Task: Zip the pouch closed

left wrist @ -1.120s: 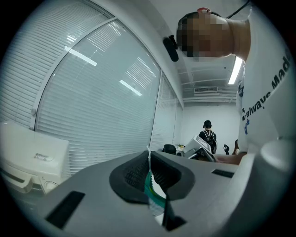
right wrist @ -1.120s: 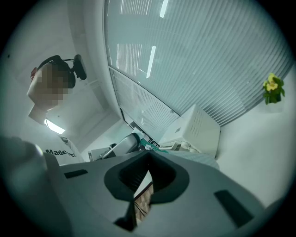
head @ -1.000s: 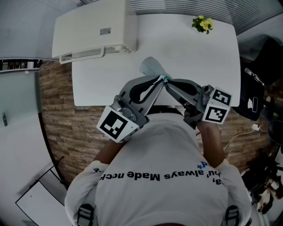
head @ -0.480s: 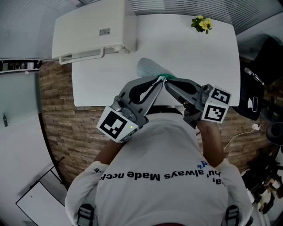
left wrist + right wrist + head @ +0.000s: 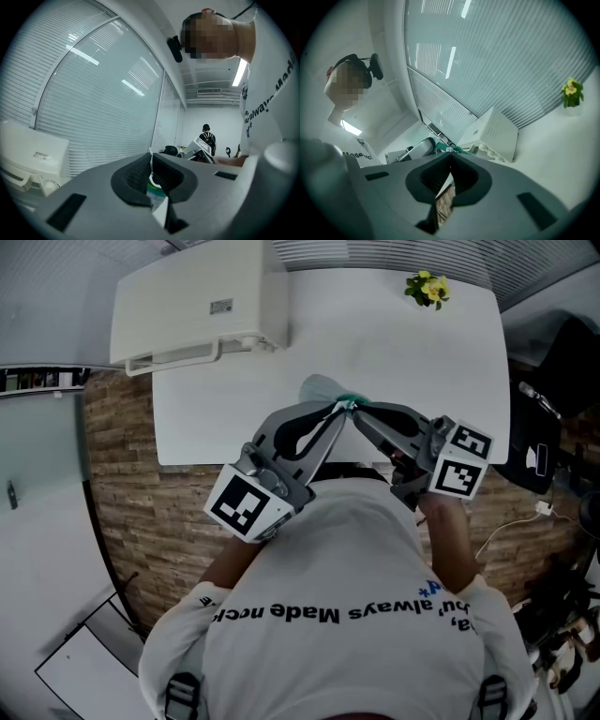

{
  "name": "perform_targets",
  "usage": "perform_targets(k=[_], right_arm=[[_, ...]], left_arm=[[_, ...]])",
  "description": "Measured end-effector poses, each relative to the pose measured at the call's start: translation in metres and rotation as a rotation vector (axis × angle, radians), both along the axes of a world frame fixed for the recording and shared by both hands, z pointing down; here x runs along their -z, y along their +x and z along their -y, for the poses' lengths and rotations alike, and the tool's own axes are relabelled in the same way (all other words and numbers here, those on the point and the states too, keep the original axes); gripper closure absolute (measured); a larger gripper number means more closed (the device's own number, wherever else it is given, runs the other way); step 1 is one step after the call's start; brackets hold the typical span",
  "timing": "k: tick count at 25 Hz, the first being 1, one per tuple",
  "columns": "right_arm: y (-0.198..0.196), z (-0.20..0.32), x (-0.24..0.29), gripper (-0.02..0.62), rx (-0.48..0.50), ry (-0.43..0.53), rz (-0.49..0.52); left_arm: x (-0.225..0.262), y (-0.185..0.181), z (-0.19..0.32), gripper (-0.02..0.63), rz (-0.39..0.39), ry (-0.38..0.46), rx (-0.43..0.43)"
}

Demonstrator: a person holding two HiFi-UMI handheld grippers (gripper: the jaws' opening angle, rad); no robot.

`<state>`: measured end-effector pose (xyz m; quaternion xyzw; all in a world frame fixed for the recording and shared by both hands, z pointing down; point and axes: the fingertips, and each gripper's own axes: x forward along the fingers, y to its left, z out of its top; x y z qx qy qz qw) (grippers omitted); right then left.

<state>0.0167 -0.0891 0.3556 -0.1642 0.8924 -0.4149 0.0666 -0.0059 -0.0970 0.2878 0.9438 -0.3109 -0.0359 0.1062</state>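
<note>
left claw (image 5: 151, 161): clamped on pouch (image 5: 319, 388) edge | right claw (image 5: 451, 157): pinching its teal zip end

The pale grey-blue pouch (image 5: 321, 390), green along its zip edge, hangs pinched by that edge above the white table (image 5: 422, 362).

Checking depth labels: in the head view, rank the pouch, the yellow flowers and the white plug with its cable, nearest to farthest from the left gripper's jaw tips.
1. pouch: pinched in the left gripper, right at its tips.
2. yellow flowers: far right corner of the table.
3. white plug: far right, beyond the table's edge.
</note>
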Motion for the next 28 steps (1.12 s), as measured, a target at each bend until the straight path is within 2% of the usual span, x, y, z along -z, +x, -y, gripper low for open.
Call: perform_targets(k=[4, 7, 9, 28], right_arm=[[0.003, 0.001, -0.005, 0.586, -0.018, -0.014, -0.009], [0.020, 0.006, -0.017, 0.586, -0.066, -0.039, -0.040], [0.027, 0.006, -0.020, 0.586, -0.079, -0.044, -0.045], [0.029, 0.005, -0.025, 0.586, -0.085, -0.045, -0.063]], left_arm=[[-0.001, 0.000, -0.003, 0.575, -0.002, -0.009, -0.002], [0.012, -0.009, -0.001, 0.575, -0.043, -0.002, 0.024], [0.015, -0.011, 0.000, 0.575, -0.039, 0.007, 0.025], [0.013, -0.011, -0.001, 0.575, -0.018, -0.008, 0.027]])
